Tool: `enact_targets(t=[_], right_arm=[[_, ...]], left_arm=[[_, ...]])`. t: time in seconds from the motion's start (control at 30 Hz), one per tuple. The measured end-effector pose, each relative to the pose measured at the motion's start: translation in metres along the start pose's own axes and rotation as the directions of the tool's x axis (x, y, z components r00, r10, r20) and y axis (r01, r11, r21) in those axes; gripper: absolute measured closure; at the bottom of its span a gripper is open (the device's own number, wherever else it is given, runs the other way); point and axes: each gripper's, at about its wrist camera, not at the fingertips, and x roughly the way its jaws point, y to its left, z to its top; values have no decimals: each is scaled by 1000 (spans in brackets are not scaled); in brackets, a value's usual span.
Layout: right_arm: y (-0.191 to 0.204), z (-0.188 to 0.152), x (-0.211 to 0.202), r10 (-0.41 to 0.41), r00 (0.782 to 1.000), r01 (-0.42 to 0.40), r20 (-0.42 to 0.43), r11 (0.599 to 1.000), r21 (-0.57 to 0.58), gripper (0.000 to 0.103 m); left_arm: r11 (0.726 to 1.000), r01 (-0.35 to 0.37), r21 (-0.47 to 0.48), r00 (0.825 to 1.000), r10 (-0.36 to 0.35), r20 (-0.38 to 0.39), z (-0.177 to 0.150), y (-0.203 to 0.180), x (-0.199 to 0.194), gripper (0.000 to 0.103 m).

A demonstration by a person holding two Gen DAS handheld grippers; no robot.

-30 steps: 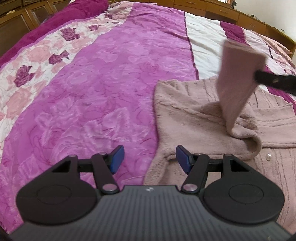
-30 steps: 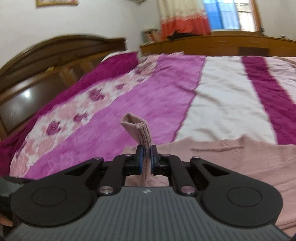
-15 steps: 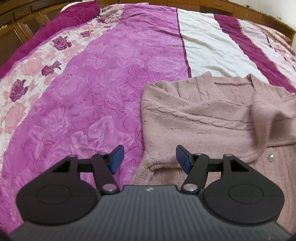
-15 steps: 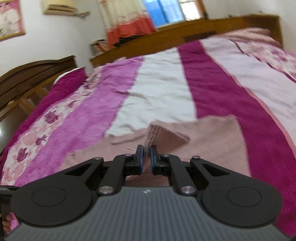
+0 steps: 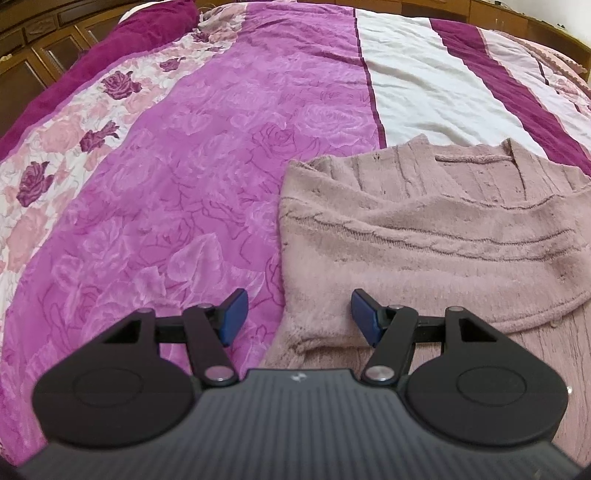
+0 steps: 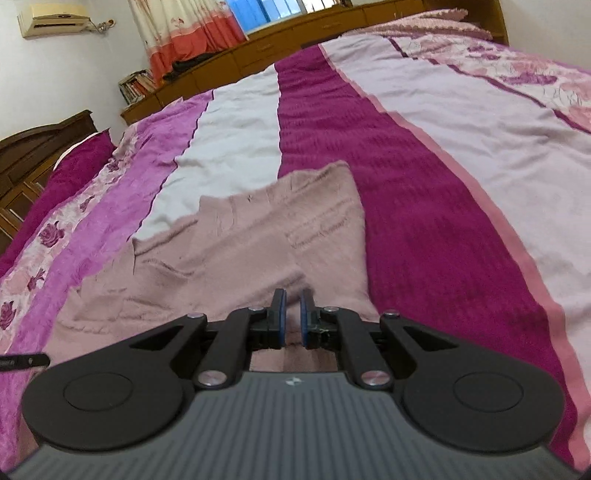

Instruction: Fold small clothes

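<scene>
The left claw (image 5: 295, 317) gapes wide over the sweater's (image 5: 424, 236) left edge, holding nothing. The right claw (image 6: 291, 315) has parted slightly; a second ago it pinched the lifted sleeve, which now lies across the sweater's chest. Only the right view shows the curtain (image 6: 184, 33) beyond the bed (image 6: 424, 166).

A dusty-pink knitted cardigan (image 5: 443, 236) lies flat on the striped, rose-patterned bedspread (image 5: 207, 155), with one sleeve folded across its body. The left black two-finger gripper (image 5: 295, 314) hangs over the garment's left edge (one fingertip above the bedspread, the other above the knit), while the right black two-finger gripper (image 6: 291, 314) sits low over the cardigan's right part. A dark wooden headboard (image 6: 33, 147) stands at the bed's left, and a long wooden cabinet (image 6: 295, 44) runs behind its far side.
</scene>
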Motion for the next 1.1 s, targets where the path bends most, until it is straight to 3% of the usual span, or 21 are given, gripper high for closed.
enact_targets(t=[0.13, 0.3, 0.53, 0.77, 0.83, 0.87, 0.9, 0.97, 1.03, 1.07, 1.1], right_arm=[[-2, 5, -5, 42, 999, -42, 4, 999, 33, 93], [6, 17, 1, 63, 998, -63, 21, 997, 39, 61], [11, 20, 21, 46, 999, -46, 6, 999, 27, 59], [4, 19, 25, 55, 998, -56, 11, 997, 53, 59], [5, 19, 26, 54, 998, -54, 15, 997, 50, 59], [7, 19, 28, 50, 999, -51, 16, 998, 42, 59], [8, 19, 28, 48, 999, -48, 18, 998, 36, 59], [12, 19, 31, 45, 999, -45, 21, 999, 24, 59], [15, 19, 33, 38, 999, -38, 25, 999, 7, 66], [18, 20, 33, 39, 999, -39, 29, 999, -9, 88], [21, 21, 33, 42, 999, -41, 32, 999, -28, 96]], left_arm=[[1000, 8, -24, 1000, -8, 8, 12, 3, 6, 39], [995, 26, -93, 999, -22, 43, 35, 12, 21, 39], [980, 23, -199, 998, -11, 63, 64, 27, 66, 40], [939, 199, -279, 978, -172, 121, 65, 25, 89, 41], [946, 201, -254, 976, -171, 135, 62, 18, 89, 52], [955, 188, -229, 978, -160, 135, 62, 14, 90, 77], [961, 178, -212, 980, -152, 132, 61, 12, 90, 88], [960, 183, -210, 976, -152, 158, 59, 13, 88, 90], [961, 168, -221, 975, -128, 183, 59, 17, 84, 91], [961, 155, -229, 975, -112, 192, 59, 20, 82, 91], [960, 146, -238, 975, -99, 198, 60, 23, 81, 91]])
